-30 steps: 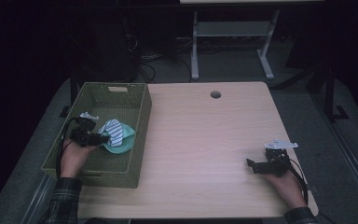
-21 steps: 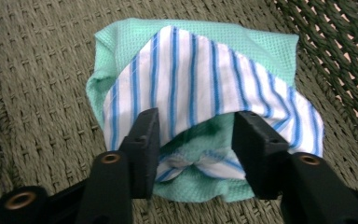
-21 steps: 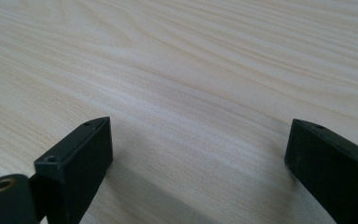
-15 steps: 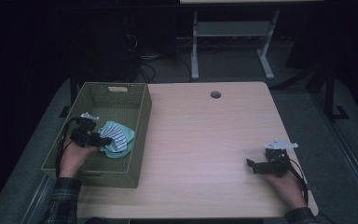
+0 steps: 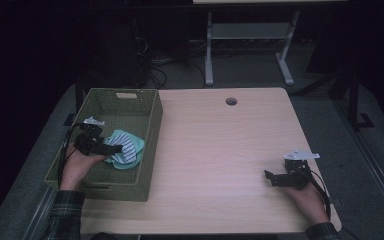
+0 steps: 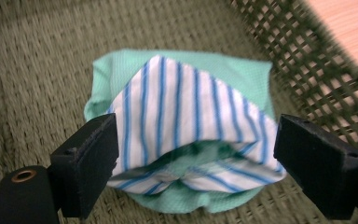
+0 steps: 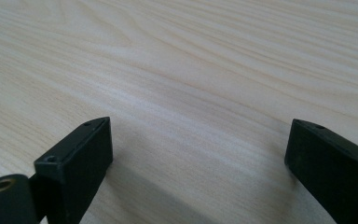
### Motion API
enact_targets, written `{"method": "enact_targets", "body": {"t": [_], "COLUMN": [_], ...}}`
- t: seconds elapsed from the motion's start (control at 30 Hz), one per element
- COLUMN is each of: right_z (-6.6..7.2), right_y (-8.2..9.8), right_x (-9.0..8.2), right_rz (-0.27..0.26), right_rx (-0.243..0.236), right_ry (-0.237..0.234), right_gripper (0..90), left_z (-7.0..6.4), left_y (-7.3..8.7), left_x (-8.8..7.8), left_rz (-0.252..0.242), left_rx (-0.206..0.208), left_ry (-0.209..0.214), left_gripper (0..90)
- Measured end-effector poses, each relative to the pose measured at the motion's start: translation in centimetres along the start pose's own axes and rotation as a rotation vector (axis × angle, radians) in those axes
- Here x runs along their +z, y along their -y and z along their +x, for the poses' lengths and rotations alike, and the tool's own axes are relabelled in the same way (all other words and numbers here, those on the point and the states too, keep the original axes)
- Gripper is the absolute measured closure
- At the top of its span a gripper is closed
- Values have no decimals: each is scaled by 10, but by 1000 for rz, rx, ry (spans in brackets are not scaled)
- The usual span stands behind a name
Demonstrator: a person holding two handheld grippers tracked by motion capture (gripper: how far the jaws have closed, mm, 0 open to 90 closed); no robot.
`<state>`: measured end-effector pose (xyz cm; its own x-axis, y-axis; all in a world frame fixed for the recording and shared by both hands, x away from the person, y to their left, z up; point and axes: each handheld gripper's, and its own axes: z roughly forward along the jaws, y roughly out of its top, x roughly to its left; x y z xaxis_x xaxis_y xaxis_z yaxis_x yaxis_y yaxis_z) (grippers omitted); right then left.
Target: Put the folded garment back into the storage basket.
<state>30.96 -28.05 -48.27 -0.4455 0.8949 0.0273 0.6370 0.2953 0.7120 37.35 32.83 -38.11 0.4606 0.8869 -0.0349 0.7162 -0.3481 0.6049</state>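
Left gripper, jaws just opened wide, flanks the folded mint-and-blue-striped cloth inside the green woven basket. Right gripper rests spread apart over the pale wooden table.

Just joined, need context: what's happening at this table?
A person works at a wooden table with a gripper in each hand. The left gripper is inside the green basket, over a folded cloth, green with a blue-striped white layer, that lies on the basket floor. Its jaws have just been opening and now stand wide either side of the cloth, so it looks released there. The right gripper rests open near the table's right side, with nothing between its jaws.
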Motion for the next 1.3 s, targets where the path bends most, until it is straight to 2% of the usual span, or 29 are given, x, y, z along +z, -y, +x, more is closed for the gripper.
{"method": "enact_targets", "body": {"t": [0.17,0.5,0.57,1.0,1.3], "right_z": [0,0,0,0,0], "right_y": [0,0,0,0,0], "right_x": [0,0,0,0,0], "right_rz": [0,0,0,0,0], "right_rx": [0,1,0,0,1], "right_ry": [0,0,0,0,0], "right_gripper": [71,71,71,71,71], "left_z": [-11,-40,-47,-87,-122], "left_y": [-7,-24,-27,-43,-54], "left_x": [-11,-25,-27,-29,-21], "left_rz": [-42,-116,-129,-154,-163], "left_rx": [10,29,35,109,160], "left_ry": [5,53,76,151,217], "left_gripper": [134,134,135,136,137]}}
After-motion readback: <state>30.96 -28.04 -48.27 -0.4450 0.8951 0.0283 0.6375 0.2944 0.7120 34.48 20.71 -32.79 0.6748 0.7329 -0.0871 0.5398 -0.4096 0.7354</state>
